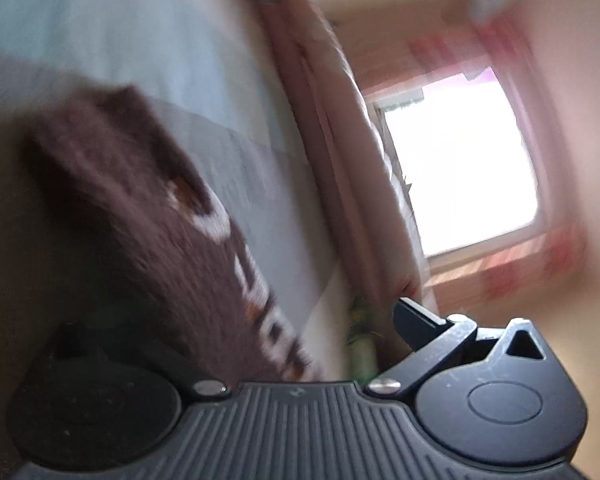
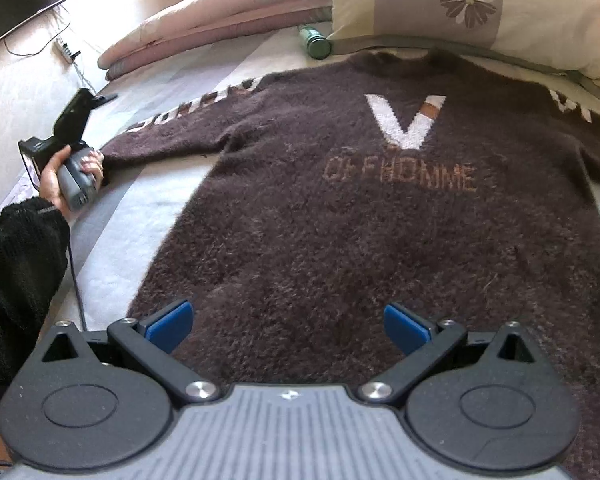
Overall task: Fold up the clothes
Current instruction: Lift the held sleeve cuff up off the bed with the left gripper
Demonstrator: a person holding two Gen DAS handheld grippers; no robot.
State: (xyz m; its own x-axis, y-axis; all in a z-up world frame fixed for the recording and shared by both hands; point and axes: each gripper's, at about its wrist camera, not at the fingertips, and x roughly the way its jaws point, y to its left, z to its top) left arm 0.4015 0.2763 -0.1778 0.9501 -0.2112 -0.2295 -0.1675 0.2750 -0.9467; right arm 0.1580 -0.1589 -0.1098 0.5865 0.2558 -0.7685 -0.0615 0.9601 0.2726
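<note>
Bed (image 2: 148, 200): sweater (image 2: 380, 240) flat; right gripper (image 2: 288, 322) jaws spread.

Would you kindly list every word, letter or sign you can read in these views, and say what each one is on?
"V": large white letter on the chest of the brown sweater.
"OFFHOMME": tan lettering under the V, fuzzy, so this reading is approximate.
White letters along the left sleeve: distorted, not readable.
White letters on the right sleeve: cut off, not readable.
Left wrist view: blurred, nothing readable.

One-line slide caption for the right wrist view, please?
Open right hand-held gripper above brown sweater spread flat on bed.
</note>
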